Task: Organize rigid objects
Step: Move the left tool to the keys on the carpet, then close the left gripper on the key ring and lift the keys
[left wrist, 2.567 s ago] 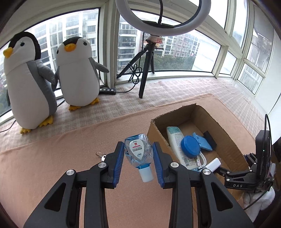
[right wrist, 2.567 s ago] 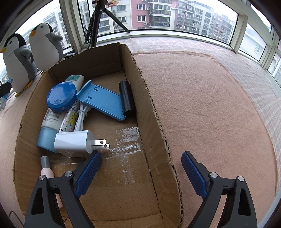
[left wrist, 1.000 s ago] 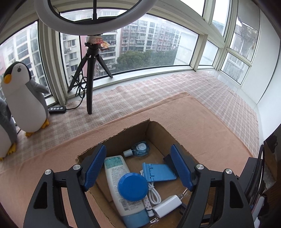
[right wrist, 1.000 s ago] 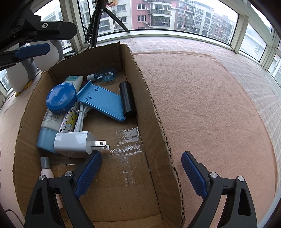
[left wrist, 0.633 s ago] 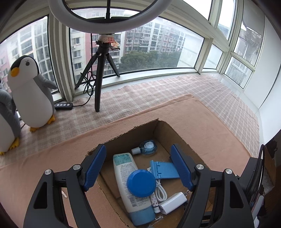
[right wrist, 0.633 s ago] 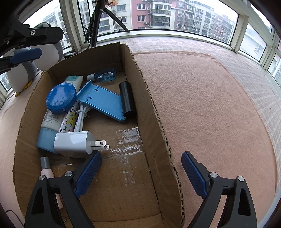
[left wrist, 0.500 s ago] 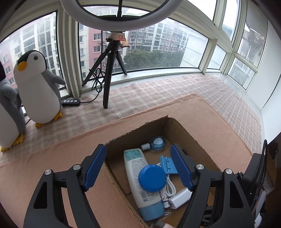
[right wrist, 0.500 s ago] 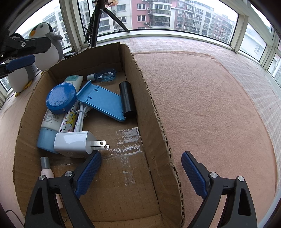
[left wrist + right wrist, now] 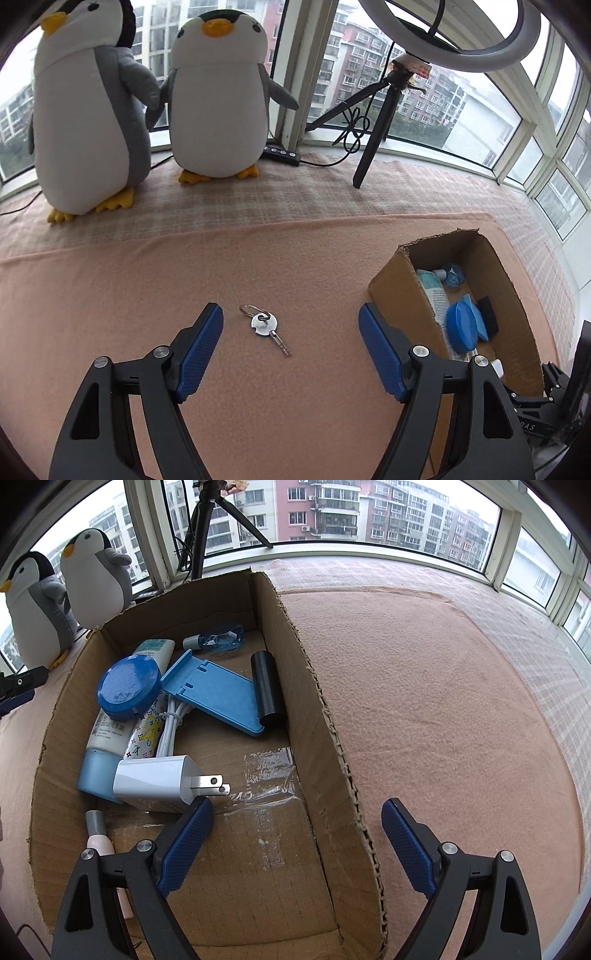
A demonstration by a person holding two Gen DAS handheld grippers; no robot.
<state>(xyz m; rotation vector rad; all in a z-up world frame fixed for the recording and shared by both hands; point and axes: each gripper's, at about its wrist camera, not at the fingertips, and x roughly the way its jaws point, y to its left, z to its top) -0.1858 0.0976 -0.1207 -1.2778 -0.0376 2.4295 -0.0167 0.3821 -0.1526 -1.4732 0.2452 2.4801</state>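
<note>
Most things lie in the cardboard box [image 9: 306, 686]; only the key [image 9: 266, 327] remains on the blanket [image 9: 110, 295]. Both my jaws gape, empty.

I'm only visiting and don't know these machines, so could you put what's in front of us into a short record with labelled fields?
Setting: pink blanket beside windows
Left tongs: open, empty, over the key
Right tongs: open, empty, straddling the box's side wall
Left outside: key on a ring, lying flat on the blanket
Container: cardboard box
In the box: charger, blue round tin, blue stand, small blue bottle, lotion tube
Background: two plush penguins
</note>
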